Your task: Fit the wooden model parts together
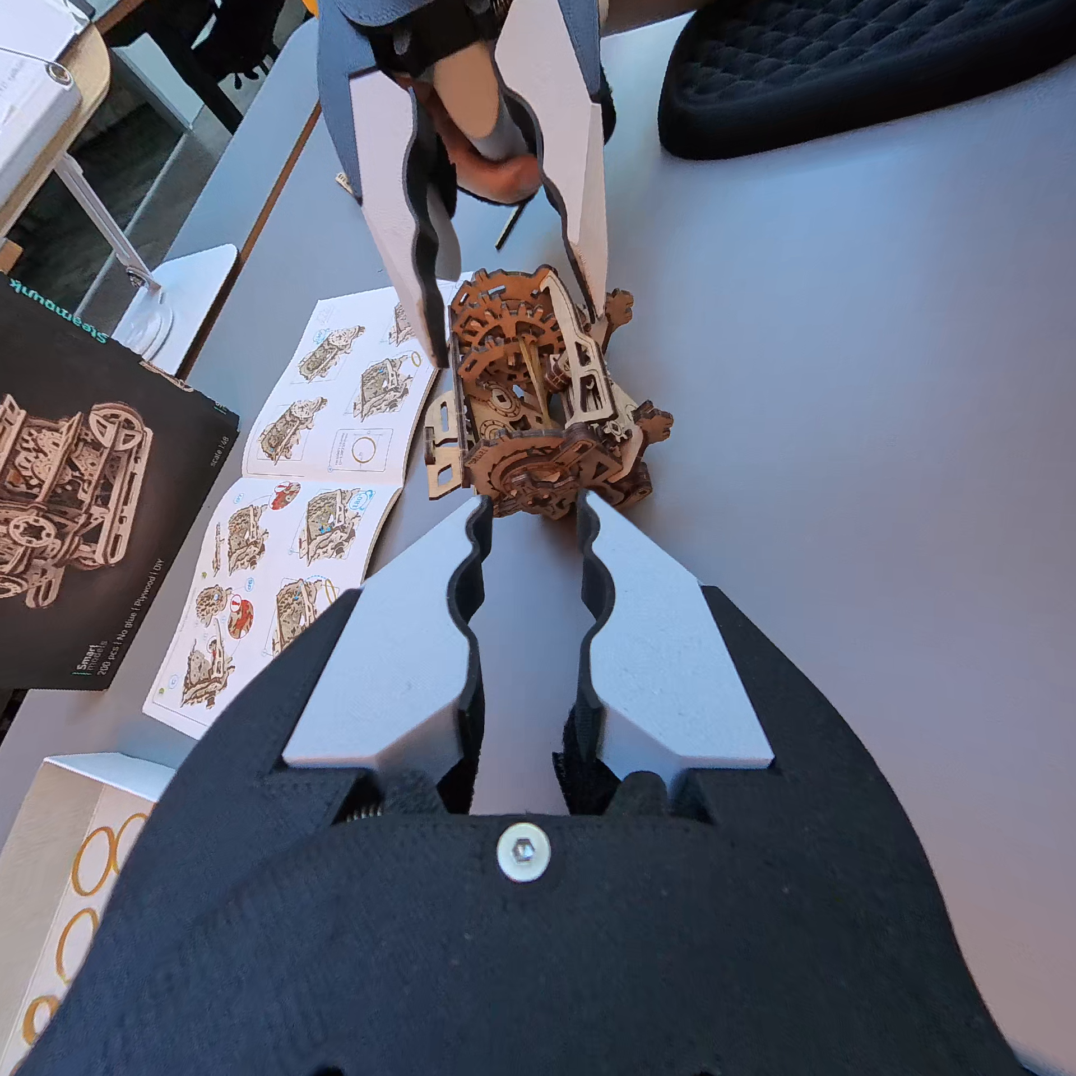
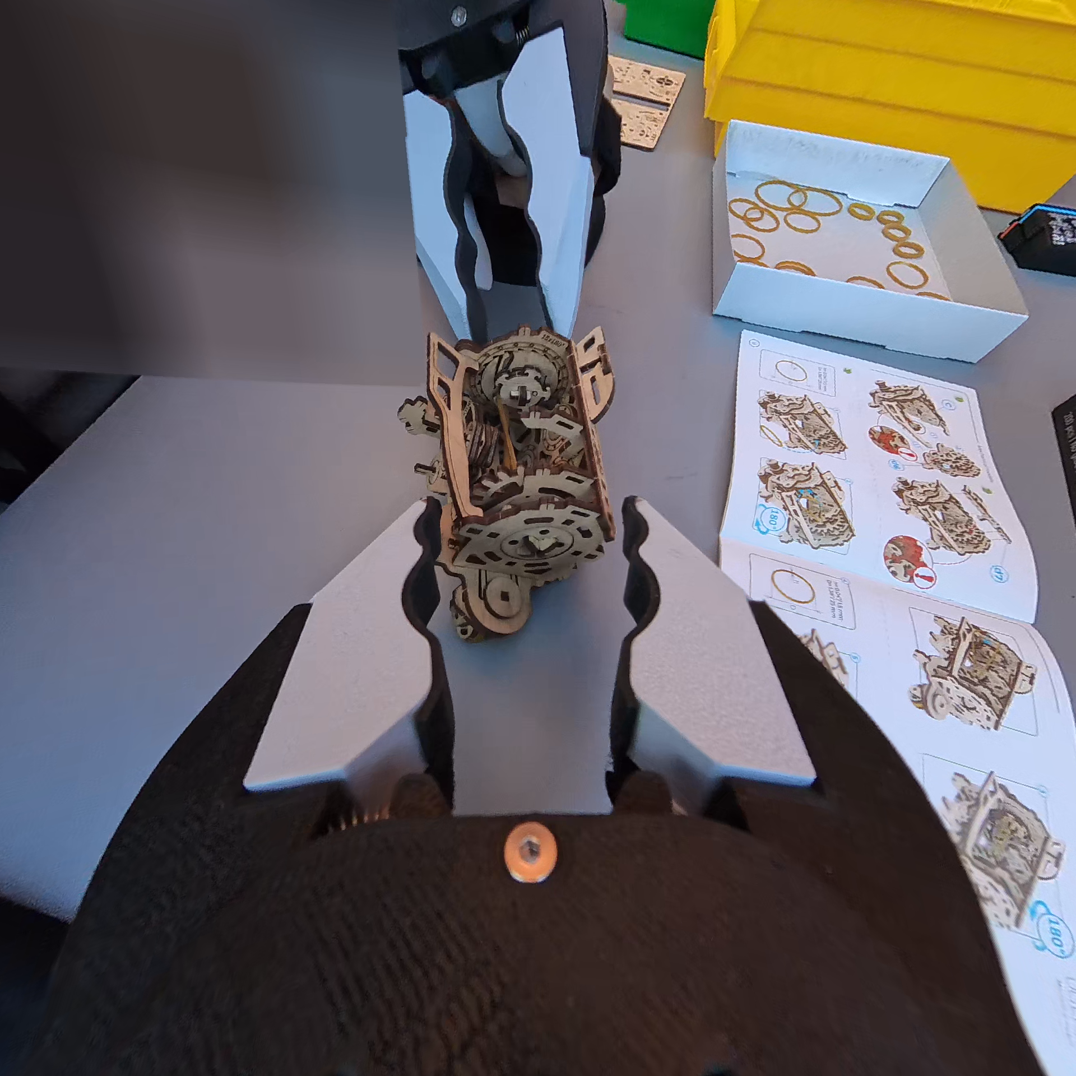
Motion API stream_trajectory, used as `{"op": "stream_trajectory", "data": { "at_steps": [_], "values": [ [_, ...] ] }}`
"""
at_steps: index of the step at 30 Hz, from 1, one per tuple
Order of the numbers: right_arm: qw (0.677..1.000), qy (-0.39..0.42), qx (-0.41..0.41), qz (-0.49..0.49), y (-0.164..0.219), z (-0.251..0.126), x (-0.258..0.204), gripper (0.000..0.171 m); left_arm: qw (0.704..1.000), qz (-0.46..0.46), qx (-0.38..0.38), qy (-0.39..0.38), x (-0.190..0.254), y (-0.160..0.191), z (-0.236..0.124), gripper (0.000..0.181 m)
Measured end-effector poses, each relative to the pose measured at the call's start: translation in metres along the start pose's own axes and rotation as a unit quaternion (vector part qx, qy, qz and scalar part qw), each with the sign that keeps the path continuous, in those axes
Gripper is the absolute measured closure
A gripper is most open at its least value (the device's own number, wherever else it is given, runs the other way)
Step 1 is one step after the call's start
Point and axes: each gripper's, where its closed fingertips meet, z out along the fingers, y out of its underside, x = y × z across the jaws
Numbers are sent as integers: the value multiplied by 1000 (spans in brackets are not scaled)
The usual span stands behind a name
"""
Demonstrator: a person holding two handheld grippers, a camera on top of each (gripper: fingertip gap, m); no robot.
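Note:
The wooden gear model lies on the grey table, a yellow rubber band stretched inside it. In the left wrist view my left gripper is open and empty, its tips just short of the model's round near end. The right gripper reaches in from the far side, its fingers astride the model's other end. In the right wrist view the right gripper is open around the model: the left pad touches it, and a thin gap shows at the right pad. The left gripper stands open behind the model.
An open instruction booklet lies beside the model. Next to it are a black kit box, a white tray of rubber bands, yellow bins and wooden part sheets. A black cushion is at the back, and a thin stick lies near it. There is about 7 cm between the tips of the two grippers.

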Motion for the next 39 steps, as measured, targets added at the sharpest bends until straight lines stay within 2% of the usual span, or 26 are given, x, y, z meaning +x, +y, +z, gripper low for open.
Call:
{"op": "stream_trajectory", "data": {
  "at_steps": [4, 20, 33, 39],
  "values": [
    [1000, -8, 7, 10, 3, 3, -2, 115, 1000, 0, 2, 4, 1, 0, 1, 157],
    [999, -11, 41, 29, 1, 3, -2, 116, 1000, 7, -17, -6, -2, 6, 1, 166],
    [996, -3, 90, -14, -8, -6, -8, 116, 999, -28, -25, -21, -16, 16, -11, 159],
    [993, -2, 116, 1, -14, -11, -4, 113, 999, -33, -30, -26, -18, 19, -11, 158]
  ]
}}
